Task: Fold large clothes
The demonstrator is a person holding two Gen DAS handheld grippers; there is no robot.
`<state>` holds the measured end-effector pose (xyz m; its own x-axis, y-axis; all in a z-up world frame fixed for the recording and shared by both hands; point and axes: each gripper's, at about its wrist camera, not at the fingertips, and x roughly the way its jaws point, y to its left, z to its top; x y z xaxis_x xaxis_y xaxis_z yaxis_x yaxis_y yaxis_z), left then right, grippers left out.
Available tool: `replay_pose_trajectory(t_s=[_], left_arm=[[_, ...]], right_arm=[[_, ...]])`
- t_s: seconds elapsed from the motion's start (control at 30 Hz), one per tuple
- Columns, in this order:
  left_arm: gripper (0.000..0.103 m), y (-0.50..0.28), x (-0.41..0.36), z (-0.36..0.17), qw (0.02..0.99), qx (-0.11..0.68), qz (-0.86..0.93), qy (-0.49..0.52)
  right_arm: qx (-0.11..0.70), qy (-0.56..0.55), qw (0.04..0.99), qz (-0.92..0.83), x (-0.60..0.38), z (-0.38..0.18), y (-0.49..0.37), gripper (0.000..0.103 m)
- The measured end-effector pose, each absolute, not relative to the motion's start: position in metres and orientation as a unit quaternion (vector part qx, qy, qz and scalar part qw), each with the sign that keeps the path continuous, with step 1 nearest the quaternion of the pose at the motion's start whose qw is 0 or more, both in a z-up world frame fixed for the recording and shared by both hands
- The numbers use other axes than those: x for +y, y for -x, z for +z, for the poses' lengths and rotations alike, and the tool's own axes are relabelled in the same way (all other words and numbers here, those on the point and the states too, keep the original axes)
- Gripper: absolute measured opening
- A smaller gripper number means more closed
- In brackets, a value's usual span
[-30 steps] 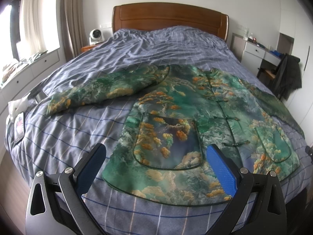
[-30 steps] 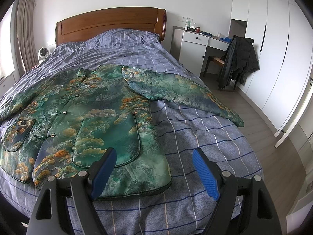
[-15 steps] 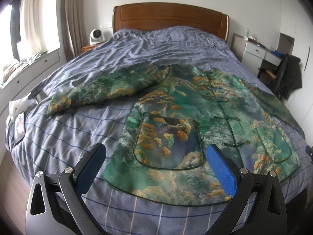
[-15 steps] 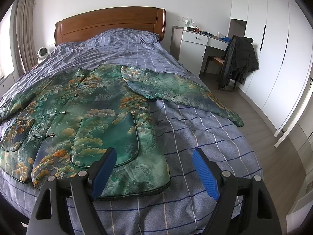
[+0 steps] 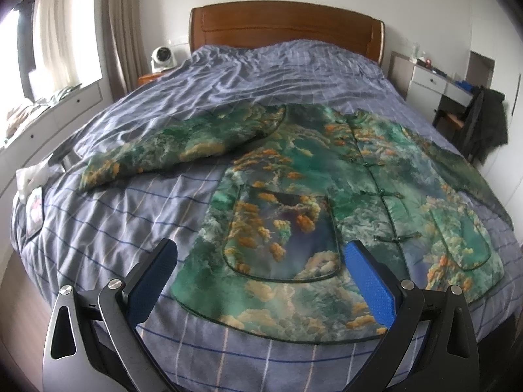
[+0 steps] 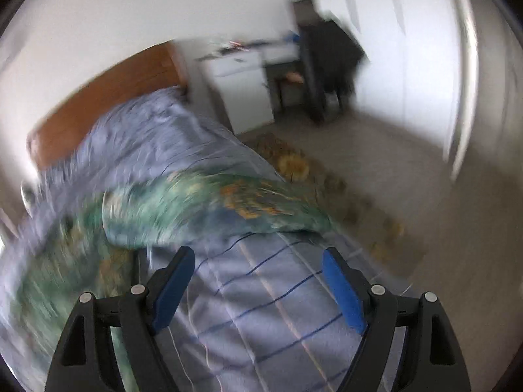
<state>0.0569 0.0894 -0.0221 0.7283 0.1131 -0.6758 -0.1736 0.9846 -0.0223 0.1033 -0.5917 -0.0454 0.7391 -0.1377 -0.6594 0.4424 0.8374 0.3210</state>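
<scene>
Jacket (image 5: 327, 196) lying flat, sleeves spread, on the checked blue bedcover (image 5: 114, 228); quilted glossy green-orange print, rounded patch pockets | left gripper (image 5: 261, 271) hovering over the hem, jaws wide, empty, unmoved | right gripper (image 6: 258, 281) wide, empty; its view now blurred, tilted, swung toward the sleeve (image 6: 212, 205).

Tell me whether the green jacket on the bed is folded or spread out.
Spread out. The green jacket lies flat, front up, on the bed, one sleeve stretched sideways; no part is folded over.
</scene>
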Motion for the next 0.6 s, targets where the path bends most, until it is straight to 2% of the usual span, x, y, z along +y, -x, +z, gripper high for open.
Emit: replay_pose_trajectory(t_s=[0.13, 0.27, 0.37, 0.43, 0.47, 0.5, 0.6], left_arm=[[0.102, -0.061, 0.074, -0.021, 0.928, 0.365, 0.067, 0.028], [0.102, -0.060, 0.069, -0.017, 0.930, 0.362, 0.068, 0.010], [0.102, -0.060, 0.072, -0.017, 0.928, 0.365, 0.079, 0.014], [0.102, -0.061, 0.076, -0.017, 0.925, 0.368, 0.087, 0.020], [0.102, -0.060, 0.080, -0.018, 0.925, 0.368, 0.092, 0.024], [0.102, -0.060, 0.082, -0.018, 0.924, 0.368, 0.096, 0.026], [0.102, -0.062, 0.086, -0.024, 0.921, 0.375, 0.101, 0.032]], right_arm=[[0.342, -0.415, 0.837, -0.101, -0.645, -0.094, -0.135, 0.082], [0.348, -0.494, 0.788, -0.121, -0.670, -0.139, -0.168, 0.081], [0.321, -0.552, 0.755, -0.150, -0.688, -0.165, -0.186, 0.078], [0.307, -0.556, 0.752, -0.177, -0.694, -0.174, -0.197, 0.050], [0.310, -0.540, 0.759, -0.192, -0.694, -0.172, -0.202, 0.023], [0.311, -0.515, 0.772, -0.206, -0.691, -0.165, -0.207, 0.017], [0.285, -0.377, 0.856, -0.211, -0.653, -0.108, -0.222, 0.012]])
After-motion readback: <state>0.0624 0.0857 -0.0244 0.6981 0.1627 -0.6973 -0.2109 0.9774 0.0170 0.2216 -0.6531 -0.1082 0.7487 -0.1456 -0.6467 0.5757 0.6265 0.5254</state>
